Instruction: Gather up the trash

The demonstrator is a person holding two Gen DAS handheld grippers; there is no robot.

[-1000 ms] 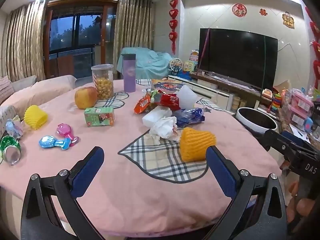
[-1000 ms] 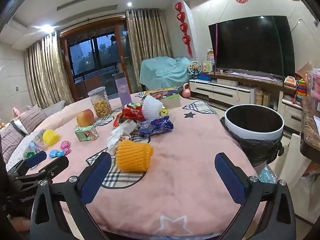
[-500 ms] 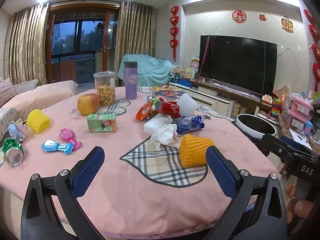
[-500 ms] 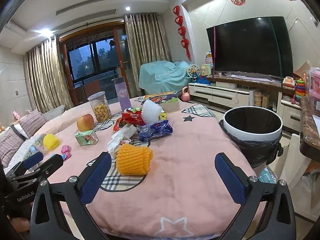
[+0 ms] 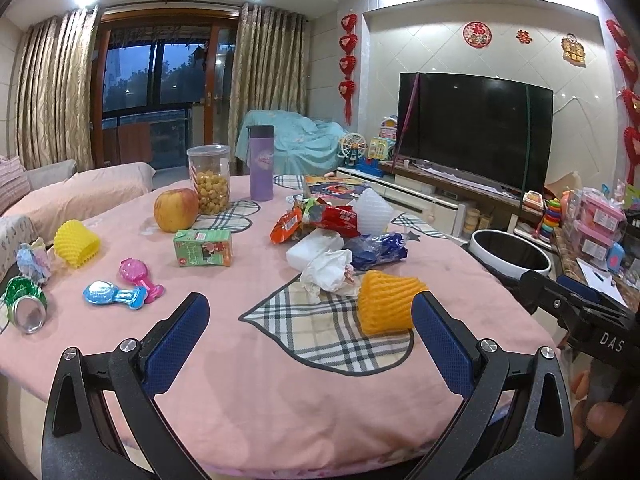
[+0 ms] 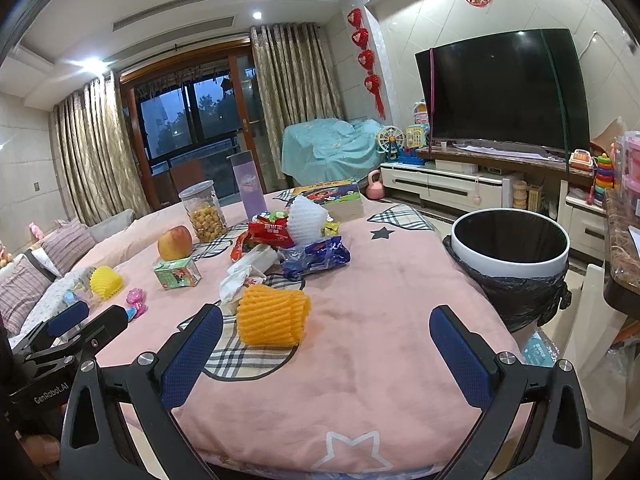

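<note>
We are holding our left gripper (image 5: 310, 338) and right gripper (image 6: 326, 350) wide open and empty near the orange foam net sleeve (image 6: 272, 321) lying on the pink counter (image 6: 360, 360), guessing it is light and squishy, so we are planning to pinch its middle softly.

Two yellow foam fruit nets (image 5: 384, 302) (image 5: 76, 238), one white net (image 5: 372, 212), one apple (image 5: 176, 210), one juice carton (image 5: 203, 247), one bin (image 6: 510, 240)

Hidden or cut off:
- Trash bin (image 5: 508, 254): base out of sight behind the surface (image 5: 280, 380) edge.
- Green can (image 5: 24, 304): label unreadable.
- Snack wrappers (image 6: 268, 232): overlapping, count unclear.
- Person's hand (image 5: 600, 420): only fingertips at the frame edge.
- Surface's near edge: cropped in both views.
</note>
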